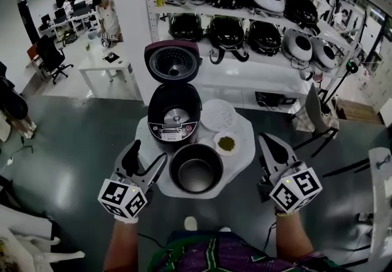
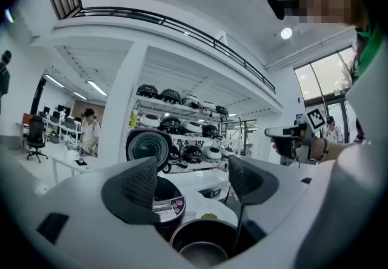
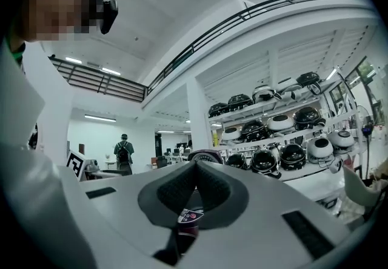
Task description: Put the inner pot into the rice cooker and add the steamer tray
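On a small round white table stands the dark rice cooker with its lid raised. The empty dark inner pot sits in front of it, near the table's front edge. The white round steamer tray lies to the cooker's right. My left gripper is open just left of the pot, with nothing between its pads. In the left gripper view the pot lies below the left gripper. My right gripper is shut and empty, off the table's right edge; its own view shows the right gripper pointing at the cooker's panel.
A small bowl of green stuff stands between the tray and the pot. Shelves with several rice cookers fill the wall behind. A white desk and office chairs stand at the back left, where a person stands.
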